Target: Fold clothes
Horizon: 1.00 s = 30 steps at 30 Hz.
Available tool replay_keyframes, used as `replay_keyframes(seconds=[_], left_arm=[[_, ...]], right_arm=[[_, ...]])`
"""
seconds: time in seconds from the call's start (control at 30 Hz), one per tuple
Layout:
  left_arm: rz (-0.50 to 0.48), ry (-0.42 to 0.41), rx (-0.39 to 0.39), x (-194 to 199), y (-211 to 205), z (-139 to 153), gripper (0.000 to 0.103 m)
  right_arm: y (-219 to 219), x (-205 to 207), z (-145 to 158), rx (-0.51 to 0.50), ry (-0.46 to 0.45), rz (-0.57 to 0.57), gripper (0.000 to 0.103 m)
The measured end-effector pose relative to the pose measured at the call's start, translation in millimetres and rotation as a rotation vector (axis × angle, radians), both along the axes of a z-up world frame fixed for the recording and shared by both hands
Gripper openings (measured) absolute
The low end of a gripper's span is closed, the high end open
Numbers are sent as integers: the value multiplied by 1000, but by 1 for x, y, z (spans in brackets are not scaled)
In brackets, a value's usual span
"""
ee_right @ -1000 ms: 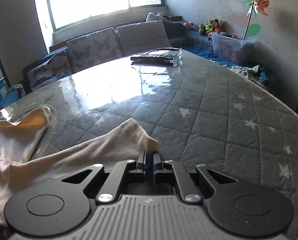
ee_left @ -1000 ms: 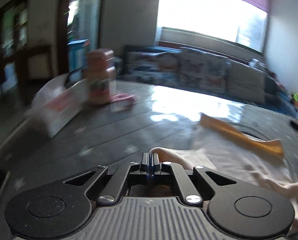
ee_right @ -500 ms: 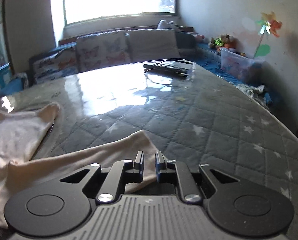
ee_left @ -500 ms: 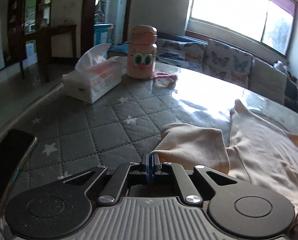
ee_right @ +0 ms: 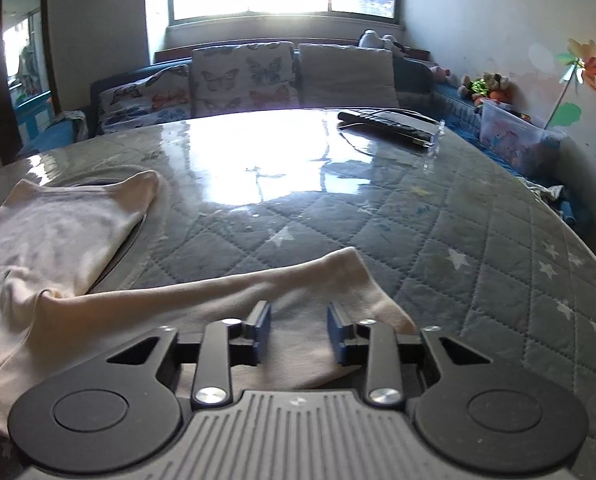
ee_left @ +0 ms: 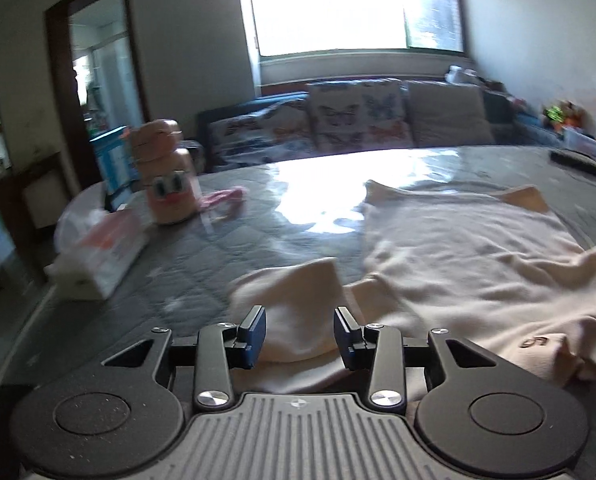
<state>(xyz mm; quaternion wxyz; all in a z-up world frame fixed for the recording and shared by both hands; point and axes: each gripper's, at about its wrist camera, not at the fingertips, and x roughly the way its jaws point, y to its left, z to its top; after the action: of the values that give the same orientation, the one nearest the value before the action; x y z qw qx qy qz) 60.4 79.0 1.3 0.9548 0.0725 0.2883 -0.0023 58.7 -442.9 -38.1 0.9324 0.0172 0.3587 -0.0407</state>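
The cream long-sleeved shirt [ee_left: 457, 256] lies spread on the glossy quilted table cover [ee_right: 457, 248], one sleeve at the bottom centre of each view. The left gripper [ee_left: 299, 332] and right gripper [ee_right: 298, 330] both stand wide open over a cuff, holding nothing. The blurred left view suggests motion, so a hasty closing may pinch one layer only, or drag the sleeve on the slick cover towards the tissue box [ee_left: 98, 252].
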Motion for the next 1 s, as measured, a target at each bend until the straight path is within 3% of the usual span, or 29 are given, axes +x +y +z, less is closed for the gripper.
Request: replay_keyframes(seconds=[0.1,0.3,0.37,0.43,0.47,0.77,0.87,1.0], left_arm=[[-60,41,6,11,-10,-9,41],[-42,87,-18,32,-9,-20,38],[-44,89,-31,35,-6,-21,18],[-33,74,-25,35,-4,-19,5],[-16,59,-13,35,-1,-16,4],[292,-33,-51,54,74,10,4],[416,-30,-85,62,107,13,4],[511,20,-92,61,136,-1,4]], right_arm=[[2,1,-1,-3,-1,0,37],[1,6,-2,-13,0,2,43],[1,7,-3,-15,-1,0,44],[1,8,-3,-15,-2,-2,45],[1,8,-4,-15,-3,-3,45],[4,9,-4,-27,-9,-5,45],[4,9,-4,-30,-11,-9,46],[5,11,-4,-41,-13,-9,49]])
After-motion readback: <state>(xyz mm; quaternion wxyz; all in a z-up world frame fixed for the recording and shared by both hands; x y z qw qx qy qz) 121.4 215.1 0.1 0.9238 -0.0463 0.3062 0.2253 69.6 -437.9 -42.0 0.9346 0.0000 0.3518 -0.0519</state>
